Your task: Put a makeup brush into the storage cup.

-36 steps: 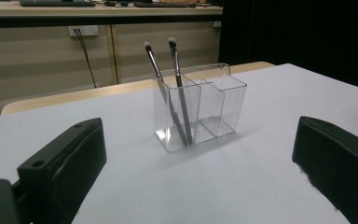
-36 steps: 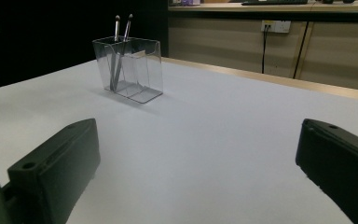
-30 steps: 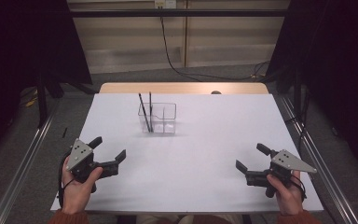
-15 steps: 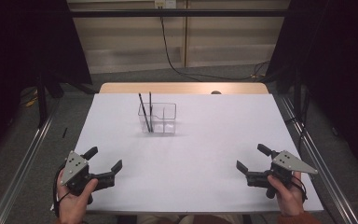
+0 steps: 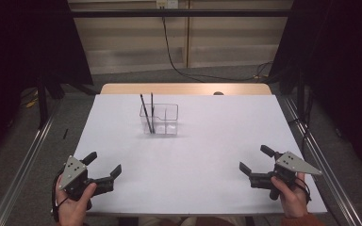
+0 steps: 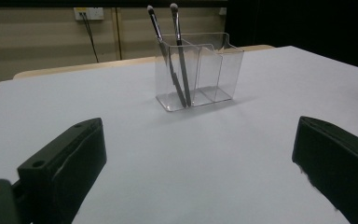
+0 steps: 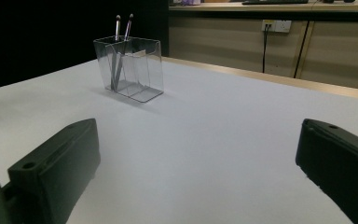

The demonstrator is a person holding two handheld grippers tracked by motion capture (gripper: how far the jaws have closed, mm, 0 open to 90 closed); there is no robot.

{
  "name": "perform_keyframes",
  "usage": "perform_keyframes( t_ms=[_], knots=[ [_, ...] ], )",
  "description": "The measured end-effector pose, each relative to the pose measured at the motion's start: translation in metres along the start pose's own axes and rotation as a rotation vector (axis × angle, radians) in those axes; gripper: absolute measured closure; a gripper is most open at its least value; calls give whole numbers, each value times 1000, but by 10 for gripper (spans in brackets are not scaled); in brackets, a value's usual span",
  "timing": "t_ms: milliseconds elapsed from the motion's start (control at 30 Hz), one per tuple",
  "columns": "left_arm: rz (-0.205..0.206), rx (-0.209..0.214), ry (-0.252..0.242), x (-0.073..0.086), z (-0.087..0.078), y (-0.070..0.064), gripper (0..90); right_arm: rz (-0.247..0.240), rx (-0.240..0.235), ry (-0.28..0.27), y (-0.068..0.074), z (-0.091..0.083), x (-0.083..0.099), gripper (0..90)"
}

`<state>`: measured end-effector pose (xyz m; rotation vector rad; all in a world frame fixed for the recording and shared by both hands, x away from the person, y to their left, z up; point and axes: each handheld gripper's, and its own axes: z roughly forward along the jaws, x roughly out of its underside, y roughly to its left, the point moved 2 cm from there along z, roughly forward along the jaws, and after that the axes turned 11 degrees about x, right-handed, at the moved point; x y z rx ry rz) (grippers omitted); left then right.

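A clear plastic holder (image 5: 159, 119) with compartments stands on the white table (image 5: 217, 136), a little back of its middle. Two thin dark brushes (image 5: 149, 113) stand upright in its left compartment; the other compartment looks bare. The left gripper view has the holder (image 6: 198, 70) and the brushes (image 6: 172, 51) ahead, and the right gripper view has the holder (image 7: 129, 68) far off to the left. My left gripper (image 5: 102, 165) hovers open at the front left corner. My right gripper (image 5: 257, 160) is open at the front right. Nothing lies between either pair of jaws.
Metal rails (image 5: 23, 165) run along both sides of the table. A wooden strip (image 5: 184, 89) borders its far edge, with a black cable (image 5: 169, 52) hanging down the wall behind. Broad white surface lies between the grippers and the holder.
My left gripper has drawn back toward the table's front left corner. The right gripper has stayed where it was. The holder and brushes have not moved.
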<state>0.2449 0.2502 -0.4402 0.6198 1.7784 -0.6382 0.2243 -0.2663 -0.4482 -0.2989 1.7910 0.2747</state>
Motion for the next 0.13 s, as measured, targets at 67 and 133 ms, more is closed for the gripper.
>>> perform_keyframes(
  t_ms=[67,133],
  knots=[
    [2,-7,-10,0,-3,1,28,3,0,1,0,1,0,0],
    [0,-10,-8,1,-4,1,27,1,-2,0,0,1,0,0]
  ],
)
